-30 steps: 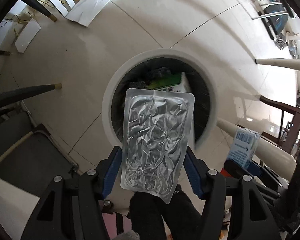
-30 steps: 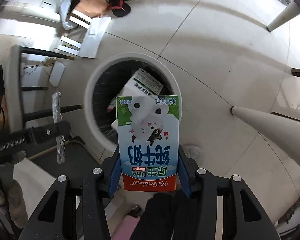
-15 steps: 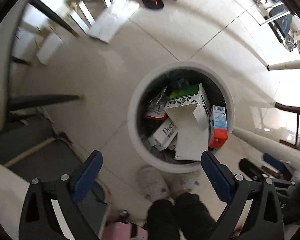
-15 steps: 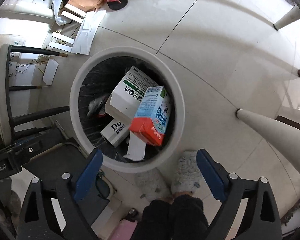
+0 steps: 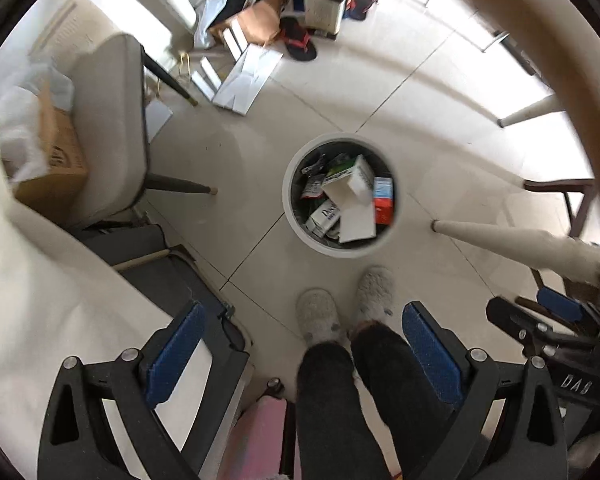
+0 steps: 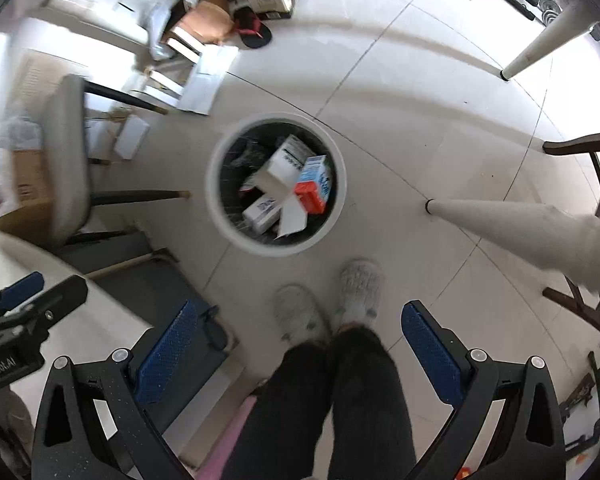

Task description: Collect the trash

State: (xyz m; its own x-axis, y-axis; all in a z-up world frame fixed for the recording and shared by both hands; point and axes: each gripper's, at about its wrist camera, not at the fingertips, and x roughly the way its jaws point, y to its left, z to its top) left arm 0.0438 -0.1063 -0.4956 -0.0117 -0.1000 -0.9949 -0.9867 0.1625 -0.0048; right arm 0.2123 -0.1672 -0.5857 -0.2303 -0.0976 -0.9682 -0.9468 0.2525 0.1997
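Left tongs (image 5: 304,348) spread wide at the bottom of the left view, nothing between the blue pads (image 5: 176,354). Right tongs (image 6: 296,354) likewise spread wide at the bottom of the right view, pads (image 6: 430,356) bare, gripping nothing.

Round white bin (image 5: 300,224) standing on the tiled floor (image 5: 380,80), just right of centre in the left view; in the right view, bin (image 6: 336,200) slightly left of centre. Inside the bin, a heap of trash: milk carton (image 5: 382,200) with red end against the right inner wall, white box (image 5: 358,178) beside it at centre, smaller white box (image 5: 324,216) lower left, open white flap (image 5: 356,222) below. Same carton (image 6: 314,186) and white box (image 6: 286,162) visible in the right view, blurred.

Below the bin, two pale slippers (image 5: 318,314) and dark trouser legs. Grey chair (image 5: 108,120) at the left of the frame, cardboard box (image 5: 56,152) further left. Red-strapped sandal (image 5: 298,42) and flat white sheets (image 5: 246,80) at the top. Pale table leg (image 5: 512,240) at the right.
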